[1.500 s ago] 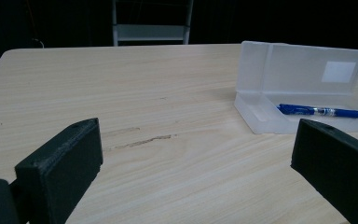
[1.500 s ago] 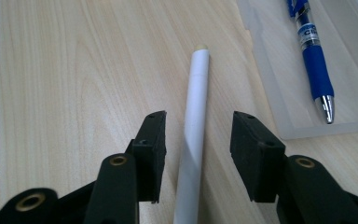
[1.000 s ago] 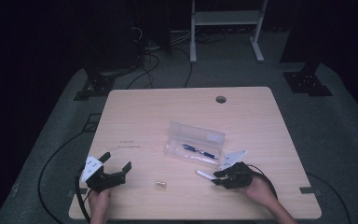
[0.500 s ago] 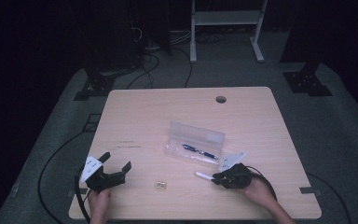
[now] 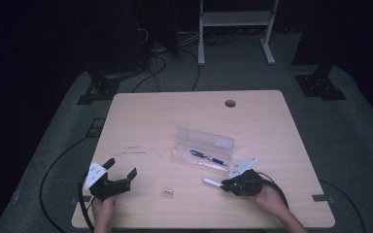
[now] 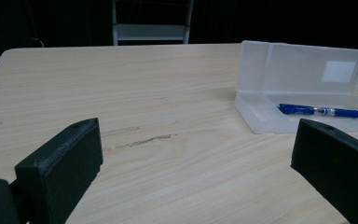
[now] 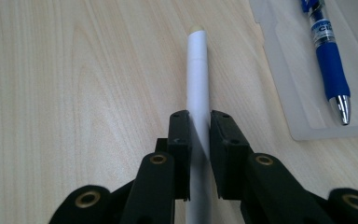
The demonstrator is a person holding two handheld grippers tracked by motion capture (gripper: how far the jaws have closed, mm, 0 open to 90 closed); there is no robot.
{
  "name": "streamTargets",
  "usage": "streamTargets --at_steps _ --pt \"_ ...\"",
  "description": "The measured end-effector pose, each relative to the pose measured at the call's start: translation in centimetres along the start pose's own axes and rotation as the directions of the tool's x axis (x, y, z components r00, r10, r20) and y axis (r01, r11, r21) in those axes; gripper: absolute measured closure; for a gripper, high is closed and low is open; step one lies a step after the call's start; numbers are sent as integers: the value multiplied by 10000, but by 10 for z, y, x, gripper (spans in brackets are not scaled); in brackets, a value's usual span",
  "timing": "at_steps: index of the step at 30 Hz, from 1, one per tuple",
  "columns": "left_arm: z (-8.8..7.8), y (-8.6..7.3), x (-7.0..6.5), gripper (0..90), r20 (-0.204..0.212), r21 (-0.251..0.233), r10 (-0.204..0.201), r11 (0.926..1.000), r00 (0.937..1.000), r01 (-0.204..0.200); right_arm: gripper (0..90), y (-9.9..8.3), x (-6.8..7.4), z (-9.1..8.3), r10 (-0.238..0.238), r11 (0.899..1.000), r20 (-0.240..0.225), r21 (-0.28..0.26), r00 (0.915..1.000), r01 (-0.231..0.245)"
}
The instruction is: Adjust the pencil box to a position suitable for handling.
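A clear plastic pencil case [image 5: 203, 148] lies with its lid up at the table's middle, and a blue pen [image 5: 208, 158] rests in its tray. Just in front of it, a white pen [image 5: 211, 182] lies on the wood. My right gripper [image 5: 226, 184] has just been closing and is now shut on this white pen [image 7: 198, 70], whose tip sticks out past the jaws of my right gripper [image 7: 199, 126]. The blue pen [image 7: 328, 56] is to the right in that view. My left gripper [image 5: 121, 169] rests near the front left edge, open and with nothing in it; in its own view my left gripper [image 6: 191, 154] faces the case [image 6: 303, 74].
A small tan block [image 5: 166, 192] lies on the table [image 5: 175, 116] between the two grippers, near the front edge. A round cable hole [image 5: 230, 103] sits at the far edge. Dark marks [image 6: 140, 140] streak the wood ahead of the left gripper.
The right gripper's jaws have closed around the white pen. Both hands have stayed where they were.
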State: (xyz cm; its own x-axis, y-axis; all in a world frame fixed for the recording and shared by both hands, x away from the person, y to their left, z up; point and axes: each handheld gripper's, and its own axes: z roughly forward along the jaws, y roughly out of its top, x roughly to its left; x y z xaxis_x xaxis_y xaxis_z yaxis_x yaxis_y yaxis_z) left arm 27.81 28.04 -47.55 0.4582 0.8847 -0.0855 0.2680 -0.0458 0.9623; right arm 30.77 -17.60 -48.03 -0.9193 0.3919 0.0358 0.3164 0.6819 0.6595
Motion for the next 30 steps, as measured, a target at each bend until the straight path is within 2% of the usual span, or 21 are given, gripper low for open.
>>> streamTargets --at_steps 10,19,30 --pt "0 0 0 11 -11 16 4 10000 10000 -4 783 3 -2 -7 58 9999 18 -82 10000 -58" --pt "1 0 0 11 -13 43 2 10000 10000 -2 783 14 -6 -18 43 9991 42 -416 10000 -41" --pt "1 0 0 11 8 51 3 10000 10000 -4 783 33 -9 -24 -175 9986 48 -505 9998 178"
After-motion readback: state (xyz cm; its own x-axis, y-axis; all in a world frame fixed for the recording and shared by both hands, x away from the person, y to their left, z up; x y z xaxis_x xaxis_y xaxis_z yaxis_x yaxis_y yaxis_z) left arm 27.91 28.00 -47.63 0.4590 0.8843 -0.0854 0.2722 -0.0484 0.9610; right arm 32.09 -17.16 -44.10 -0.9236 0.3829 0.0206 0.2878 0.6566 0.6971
